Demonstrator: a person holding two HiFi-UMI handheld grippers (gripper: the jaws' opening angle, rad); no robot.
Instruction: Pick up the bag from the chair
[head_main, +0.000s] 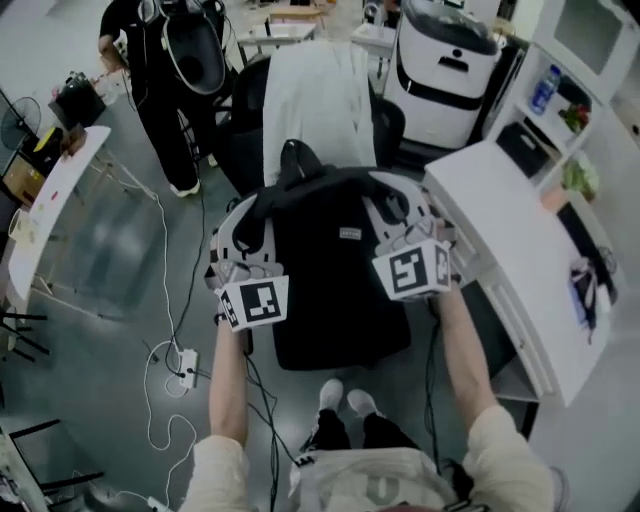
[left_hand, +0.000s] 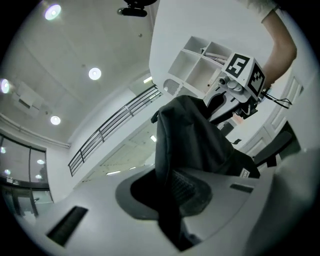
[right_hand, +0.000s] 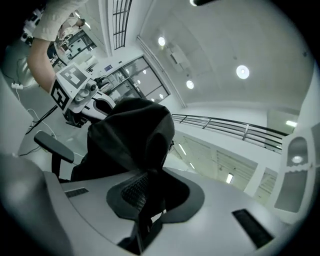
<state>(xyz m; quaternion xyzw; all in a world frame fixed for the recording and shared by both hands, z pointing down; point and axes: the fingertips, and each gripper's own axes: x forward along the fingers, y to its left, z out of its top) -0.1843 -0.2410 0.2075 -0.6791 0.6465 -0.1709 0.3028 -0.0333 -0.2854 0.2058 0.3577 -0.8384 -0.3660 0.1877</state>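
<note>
Bag (head_main: 335, 290), long axis vertical, in left hand-held gripper (head_main: 250, 215), right hand-held gripper (head_main: 395, 205)

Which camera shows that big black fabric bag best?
The head view: the black fabric bag shows nearly whole from above. The gripper views show only dark folds clamped by the left gripper and right gripper.

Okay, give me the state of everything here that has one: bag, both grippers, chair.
bag: lifted, hanging free in front of the chair.
left gripper: shut on bag fabric.
right gripper: shut on bag fabric.
chair: no bag on it, white cloth draped over it.
</note>
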